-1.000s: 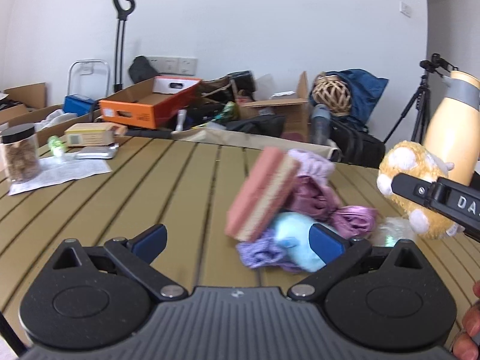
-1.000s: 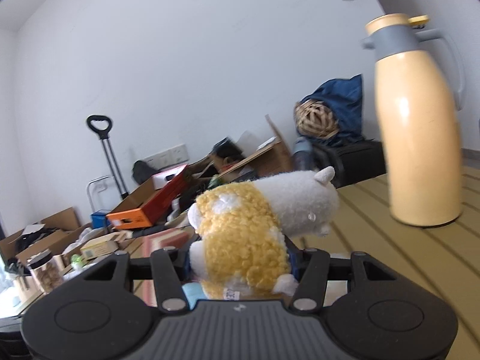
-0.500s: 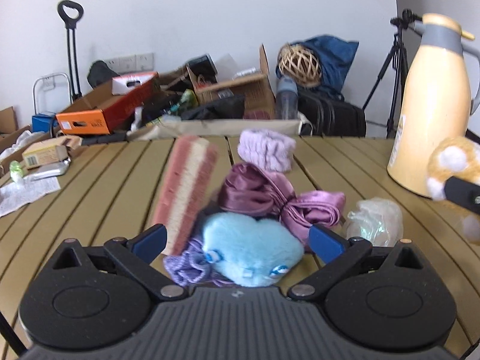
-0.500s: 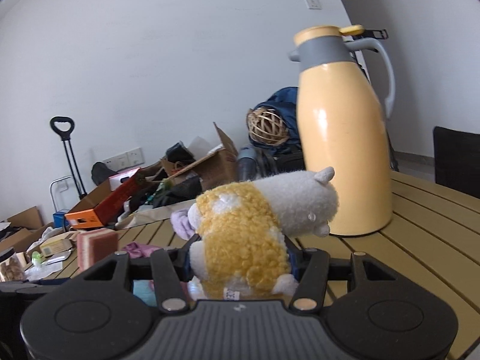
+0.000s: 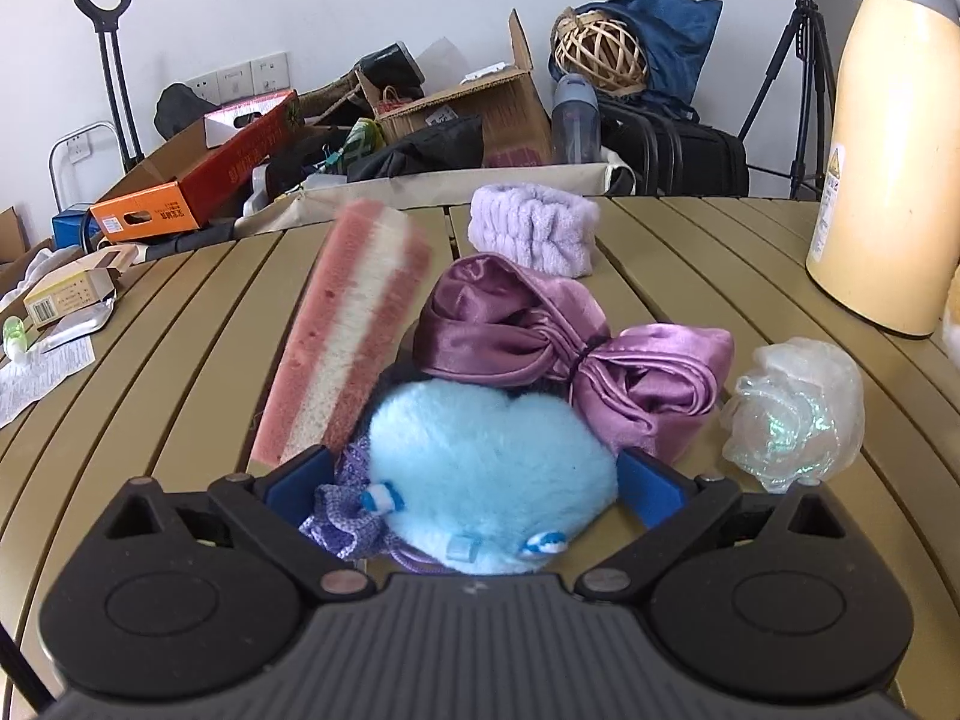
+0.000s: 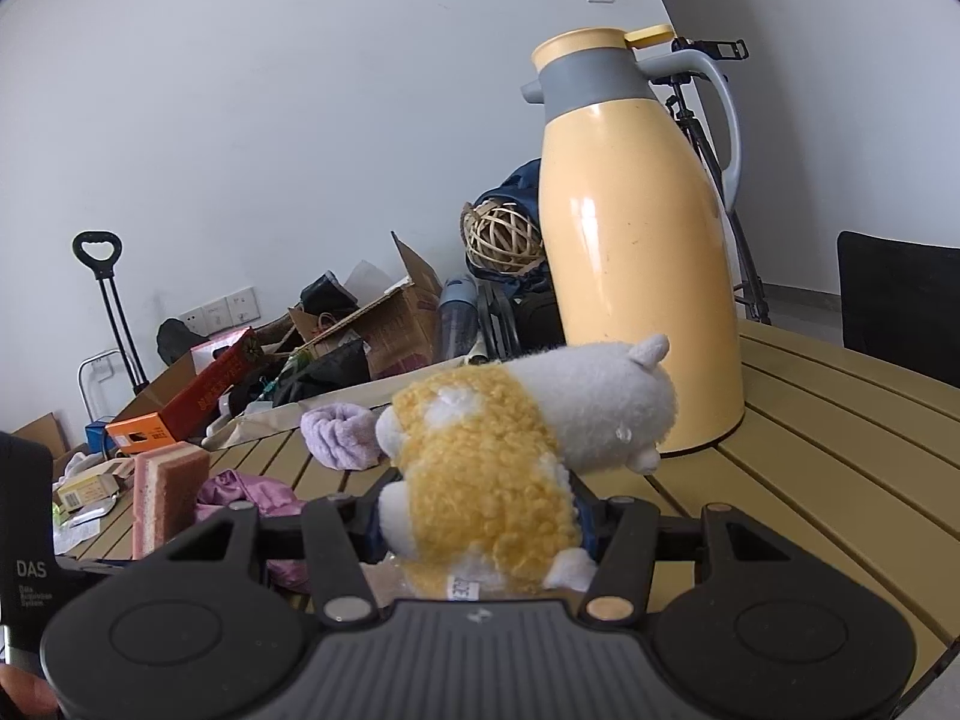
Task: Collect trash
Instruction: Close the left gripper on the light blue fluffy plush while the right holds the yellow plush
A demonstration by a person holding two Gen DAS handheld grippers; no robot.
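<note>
My left gripper point(image 5: 474, 483) is open, its blue pads on either side of a light blue heart-shaped plush point(image 5: 489, 480) that lies on a small purple knit pouch point(image 5: 339, 513). Beyond it lie a pink-and-white sponge point(image 5: 351, 330), a purple satin bow point(image 5: 558, 354), a lilac terry headband point(image 5: 534, 228) and a crumpled clear plastic ball point(image 5: 795, 414). My right gripper point(image 6: 480, 525) is shut on a yellow-and-white plush animal point(image 6: 510, 456) and holds it above the table.
A tall cream thermos jug point(image 6: 636, 252) stands on the slatted wooden table point(image 6: 840, 432) at the right. A small box and papers point(image 5: 54, 312) lie at the table's left edge. Cardboard boxes, bags and a tripod point(image 5: 798, 72) stand behind the table.
The left gripper has swung right and come in low, so the blue heart plush now lies between its open fingers. The right gripper has turned with the plush animal still held.
</note>
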